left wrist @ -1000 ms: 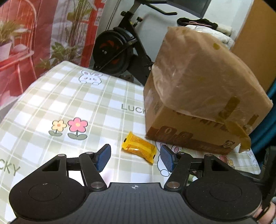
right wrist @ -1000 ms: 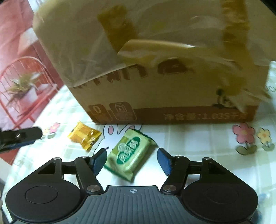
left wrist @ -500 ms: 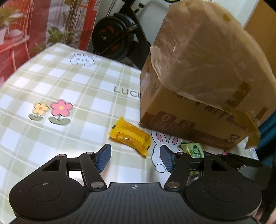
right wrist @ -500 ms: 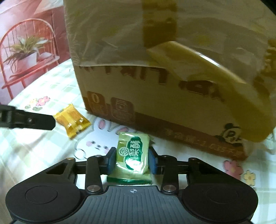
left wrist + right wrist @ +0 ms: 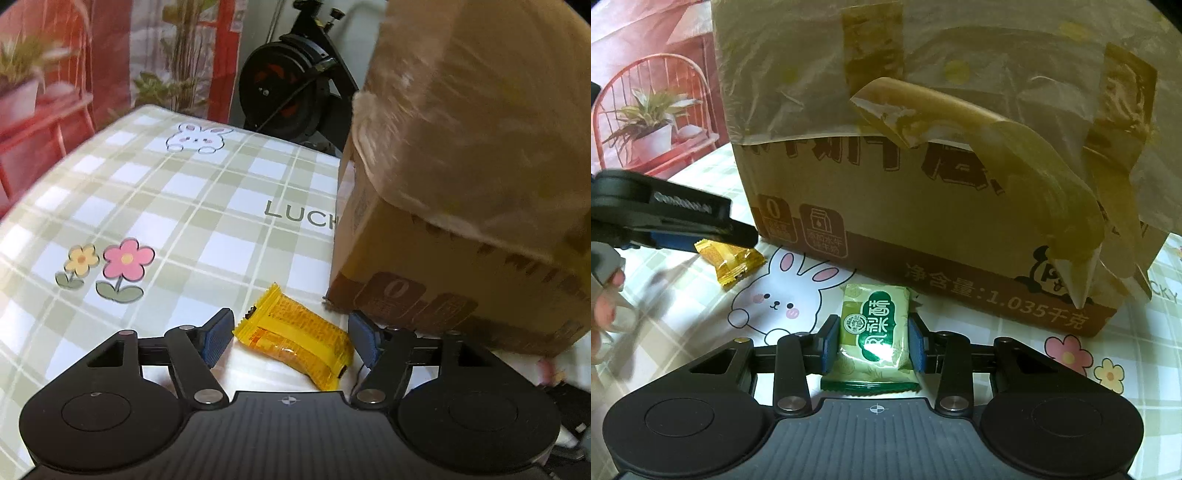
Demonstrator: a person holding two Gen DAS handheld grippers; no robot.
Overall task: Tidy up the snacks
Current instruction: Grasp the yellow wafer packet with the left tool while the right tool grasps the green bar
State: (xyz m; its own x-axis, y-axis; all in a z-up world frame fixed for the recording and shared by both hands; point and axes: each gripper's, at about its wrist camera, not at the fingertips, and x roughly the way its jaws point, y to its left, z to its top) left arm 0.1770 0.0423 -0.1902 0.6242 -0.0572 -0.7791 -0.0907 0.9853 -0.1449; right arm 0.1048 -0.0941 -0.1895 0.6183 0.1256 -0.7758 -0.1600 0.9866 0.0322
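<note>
Snacks both between fingers. Our right gripper (image 5: 873, 345) clamps green pack (image 5: 874, 326) by its sides, pack flat on counter (image 5: 997, 350), just short of box (image 5: 923, 206). Our left gripper (image 5: 291, 338) straddles yellow pack (image 5: 295, 341), fingers (image 5: 218, 336) opening, not touching; pack lies diagonally, so we judge wider gap needed before closing. Box likely destination.

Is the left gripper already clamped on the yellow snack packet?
No, the yellow snack packet lies between the left gripper's opening jaws, untouched.
</note>
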